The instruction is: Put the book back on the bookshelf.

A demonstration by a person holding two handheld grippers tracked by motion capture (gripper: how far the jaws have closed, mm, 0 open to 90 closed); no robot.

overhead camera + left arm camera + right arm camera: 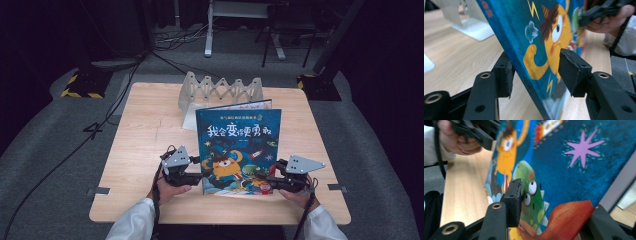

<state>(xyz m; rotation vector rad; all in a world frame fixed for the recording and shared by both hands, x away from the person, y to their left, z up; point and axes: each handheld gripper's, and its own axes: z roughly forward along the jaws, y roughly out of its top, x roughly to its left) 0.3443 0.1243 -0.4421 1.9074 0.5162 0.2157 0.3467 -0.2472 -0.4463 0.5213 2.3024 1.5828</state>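
A blue book [239,150] stands tilted near the table's [130,150] front edge, its lower corners taken from either side; the left gripper [196,174] has its jaws astride the left edge, close to the cover front and back, though I cannot tell if they pinch; the right gripper [272,181] is clamped on the right corner; behind stands a white rack [220,90] with another book [240,105]; bare wood lies open to the left and right.
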